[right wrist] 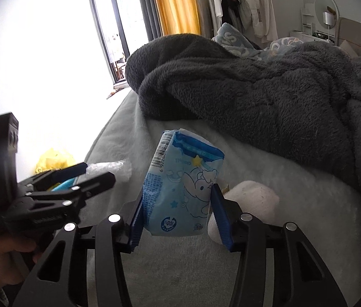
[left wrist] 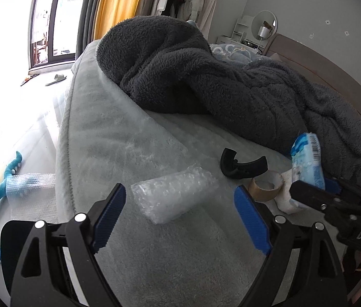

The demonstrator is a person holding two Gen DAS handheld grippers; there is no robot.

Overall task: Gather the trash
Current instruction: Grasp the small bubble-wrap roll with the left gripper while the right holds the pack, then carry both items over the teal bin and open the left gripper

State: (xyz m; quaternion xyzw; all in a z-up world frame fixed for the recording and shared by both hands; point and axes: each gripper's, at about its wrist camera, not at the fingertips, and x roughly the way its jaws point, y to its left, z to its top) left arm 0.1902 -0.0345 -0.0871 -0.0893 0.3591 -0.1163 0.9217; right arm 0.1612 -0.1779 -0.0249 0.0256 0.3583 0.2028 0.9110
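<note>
Grey bed (left wrist: 134, 138): left tongs (left wrist: 180, 212) gape wide around a bubble-wrap roll (left wrist: 175, 194), not touching; right tongs (right wrist: 178, 217) clamp a blue tissue pack (right wrist: 180, 186) aloft.

The blue tissue pack (right wrist: 180, 189) shows a barcode starting "6 9286" and a "100%" seal; the right gripper (left wrist: 318, 192) reads "DAS".

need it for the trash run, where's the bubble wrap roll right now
In the left wrist view the bubble wrap roll lies on the pale bed cover, between the open left gripper's fingers, left of the tape roll.
</note>
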